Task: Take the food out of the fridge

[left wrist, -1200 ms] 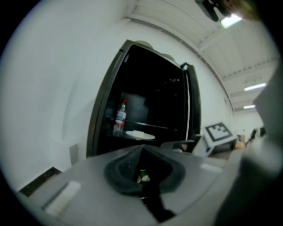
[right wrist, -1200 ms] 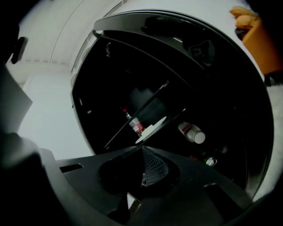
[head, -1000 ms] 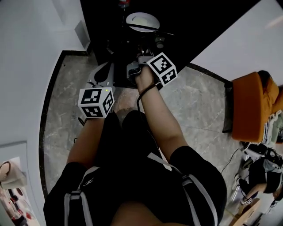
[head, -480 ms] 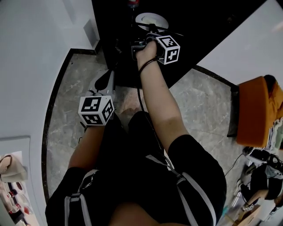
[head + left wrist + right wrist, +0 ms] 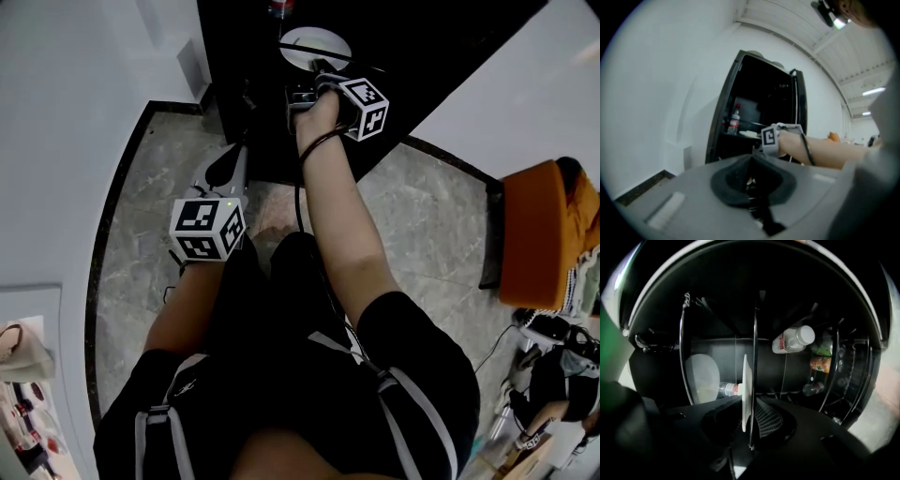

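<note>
Head view: a person in black stands on a marble floor point(image 5: 150, 216) before an open black fridge point(image 5: 431, 56). Nearest, the left tool point(image 5: 236, 157) hangs low by the waist, its jaws clenched together on nothing. Further out, the right arm reaches into the fridge. There the right tool point(image 5: 314, 82), its jaws just closing, pinches the rim of a white plate point(image 5: 302, 41) resting on a shelf. Beyond the plate, the right gripper view shows a white-capped bottle point(image 5: 793, 340) among other containers.
</note>
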`<move>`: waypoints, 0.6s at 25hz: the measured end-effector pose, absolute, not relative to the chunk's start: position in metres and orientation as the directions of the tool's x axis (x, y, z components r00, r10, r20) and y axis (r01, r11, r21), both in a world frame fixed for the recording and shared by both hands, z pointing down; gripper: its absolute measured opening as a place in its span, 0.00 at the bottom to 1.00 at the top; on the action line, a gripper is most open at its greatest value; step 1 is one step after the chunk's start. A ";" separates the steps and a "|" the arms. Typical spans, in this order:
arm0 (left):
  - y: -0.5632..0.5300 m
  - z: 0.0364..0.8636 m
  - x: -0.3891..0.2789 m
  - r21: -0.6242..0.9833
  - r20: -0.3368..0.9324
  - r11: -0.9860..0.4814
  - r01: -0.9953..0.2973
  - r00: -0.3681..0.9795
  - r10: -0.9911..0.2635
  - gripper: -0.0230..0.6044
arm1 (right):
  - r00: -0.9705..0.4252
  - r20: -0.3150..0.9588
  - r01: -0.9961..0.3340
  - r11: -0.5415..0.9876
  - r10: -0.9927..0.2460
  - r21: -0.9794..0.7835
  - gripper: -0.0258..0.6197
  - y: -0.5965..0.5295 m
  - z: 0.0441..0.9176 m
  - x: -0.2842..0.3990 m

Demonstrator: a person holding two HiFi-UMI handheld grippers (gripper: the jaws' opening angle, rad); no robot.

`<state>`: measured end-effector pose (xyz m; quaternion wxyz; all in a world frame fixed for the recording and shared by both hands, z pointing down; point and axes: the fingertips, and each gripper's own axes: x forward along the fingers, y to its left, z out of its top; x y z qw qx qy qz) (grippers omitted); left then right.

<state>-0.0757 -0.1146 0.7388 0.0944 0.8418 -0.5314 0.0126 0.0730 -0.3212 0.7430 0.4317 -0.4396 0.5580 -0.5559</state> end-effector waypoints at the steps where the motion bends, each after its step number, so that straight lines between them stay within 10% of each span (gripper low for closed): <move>1: -0.114 0.739 -0.073 0.146 0.120 -0.420 -0.896 0.437 -0.891 0.04 | -0.248 0.005 -0.003 -0.004 -0.969 -1.000 0.13 -0.319 0.743 0.072; 15: -0.097 0.742 -0.057 0.152 0.119 -0.423 -0.893 0.442 -0.889 0.04 | -0.324 0.012 0.085 -0.042 -0.946 -0.996 0.14 -0.291 0.743 0.071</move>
